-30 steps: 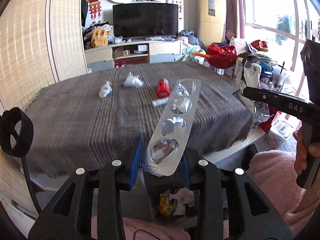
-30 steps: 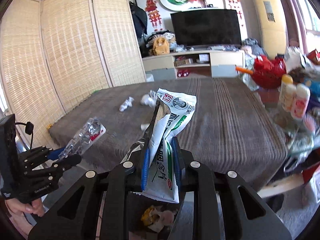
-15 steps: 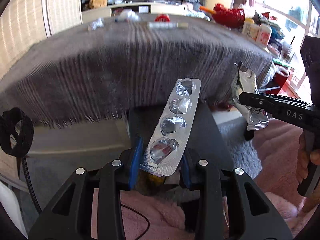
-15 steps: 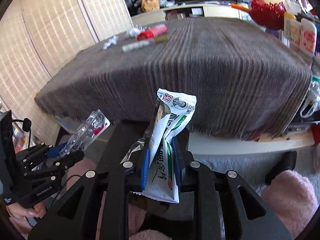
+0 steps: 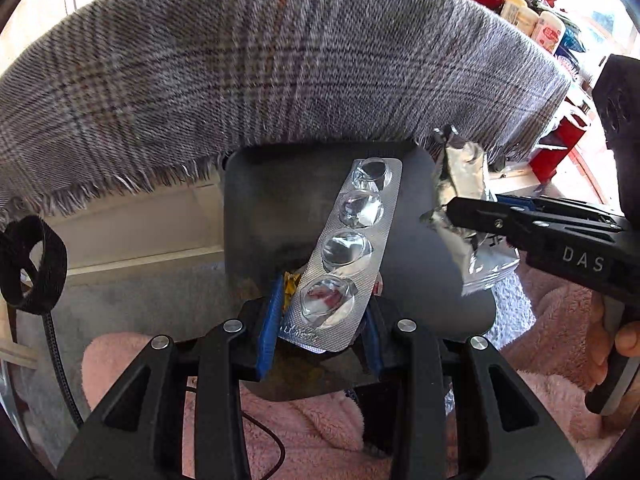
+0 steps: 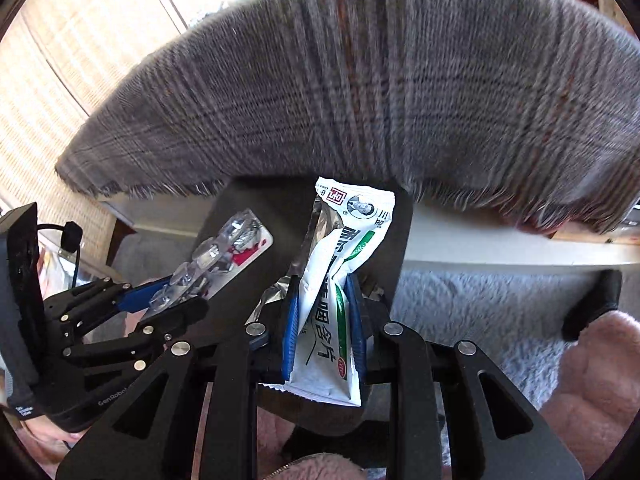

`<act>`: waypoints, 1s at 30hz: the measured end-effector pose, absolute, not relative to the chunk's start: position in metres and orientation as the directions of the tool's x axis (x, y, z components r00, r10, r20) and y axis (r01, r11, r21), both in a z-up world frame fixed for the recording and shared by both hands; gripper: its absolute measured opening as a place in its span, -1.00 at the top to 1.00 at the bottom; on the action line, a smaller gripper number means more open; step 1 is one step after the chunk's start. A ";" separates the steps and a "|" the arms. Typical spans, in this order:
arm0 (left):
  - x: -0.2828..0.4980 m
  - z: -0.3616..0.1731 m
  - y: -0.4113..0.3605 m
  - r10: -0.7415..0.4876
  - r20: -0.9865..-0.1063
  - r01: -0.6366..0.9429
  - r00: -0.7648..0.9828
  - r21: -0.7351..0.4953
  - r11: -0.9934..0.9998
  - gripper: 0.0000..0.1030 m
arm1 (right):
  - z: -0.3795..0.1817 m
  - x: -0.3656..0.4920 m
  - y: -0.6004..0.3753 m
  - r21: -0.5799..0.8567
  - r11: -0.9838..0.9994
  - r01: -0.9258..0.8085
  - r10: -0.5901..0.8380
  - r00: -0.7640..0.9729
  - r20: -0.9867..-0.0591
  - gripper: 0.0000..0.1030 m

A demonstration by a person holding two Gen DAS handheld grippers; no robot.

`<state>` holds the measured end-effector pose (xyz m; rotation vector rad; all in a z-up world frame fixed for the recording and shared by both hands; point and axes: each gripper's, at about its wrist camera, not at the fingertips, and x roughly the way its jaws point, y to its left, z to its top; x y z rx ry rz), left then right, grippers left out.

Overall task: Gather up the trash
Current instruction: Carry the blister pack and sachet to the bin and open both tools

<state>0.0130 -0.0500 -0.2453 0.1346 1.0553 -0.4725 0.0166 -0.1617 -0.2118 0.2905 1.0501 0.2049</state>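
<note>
My left gripper (image 5: pixel 320 320) is shut on an empty silver blister pack (image 5: pixel 344 252) and holds it over the open black trash bin (image 5: pixel 248 200) below the table edge. My right gripper (image 6: pixel 324 320) is shut on a white and green snack wrapper (image 6: pixel 340 280) with a foil inside, also over the bin (image 6: pixel 224 220). Each gripper shows in the other's view: the right one (image 5: pixel 476 216) with the wrapper (image 5: pixel 464 176) at the right, the left one (image 6: pixel 168 300) with the blister pack (image 6: pixel 224 252) at the left. Some yellow trash (image 5: pixel 290 280) lies in the bin.
The table's grey plaid cloth (image 5: pixel 280 60) with its fringed edge hangs just beyond the bin. A pink fluffy rug or garment (image 5: pixel 552 320) lies below. A woven screen (image 6: pixel 60 60) stands at the left. Red and white clutter (image 5: pixel 532 20) sits at the far right.
Both grippers have tilted and moved down from the table top towards the bin, each still holding its piece of trash. The bin now fills the middle of both views.
</note>
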 end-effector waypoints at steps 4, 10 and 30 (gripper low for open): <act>0.018 -0.254 -0.054 -0.313 -0.873 0.440 0.374 -0.130 0.889 0.30 | -0.216 0.023 -0.163 0.371 0.928 -0.021 0.336 0.477 -0.812 0.23; 0.021 -0.254 -0.051 -0.304 -0.879 0.425 0.368 -0.132 0.896 -0.12 | -0.217 0.028 -0.165 0.396 0.918 -0.009 0.351 0.481 -0.804 -0.08; 0.027 -0.155 -0.015 -0.250 -0.783 0.381 0.570 -0.018 0.925 -0.84 | -0.101 0.035 -0.209 0.245 0.970 0.004 0.179 0.672 -0.719 -0.93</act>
